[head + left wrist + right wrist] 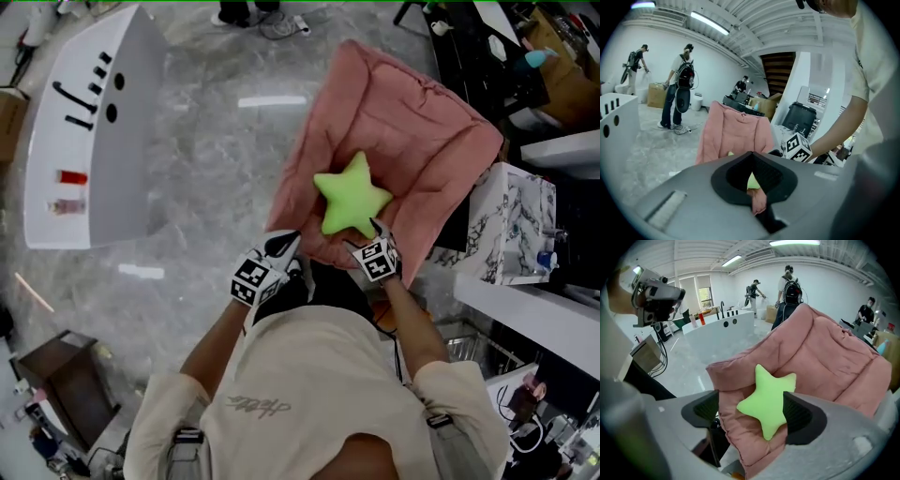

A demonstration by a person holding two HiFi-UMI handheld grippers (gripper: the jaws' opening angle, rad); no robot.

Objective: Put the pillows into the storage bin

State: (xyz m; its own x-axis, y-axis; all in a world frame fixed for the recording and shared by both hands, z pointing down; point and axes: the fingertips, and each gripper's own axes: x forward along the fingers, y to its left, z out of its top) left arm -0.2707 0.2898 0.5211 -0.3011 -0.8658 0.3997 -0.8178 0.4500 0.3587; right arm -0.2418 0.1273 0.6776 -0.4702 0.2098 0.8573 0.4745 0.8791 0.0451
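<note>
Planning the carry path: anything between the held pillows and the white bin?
Nothing visible. Only bare floor lies between the pink cushion, green star pillow on it, and the white bin at the head view's left.

Cream short-sleeved T-shirt (pixel 309 394) with faint script on its back, and grey buckled shoulder straps (pixel 187 439). The left gripper (pixel 284 246) and right gripper (pixel 375 228) have grey shells, black pads and black-and-white marker cubes.
</note>
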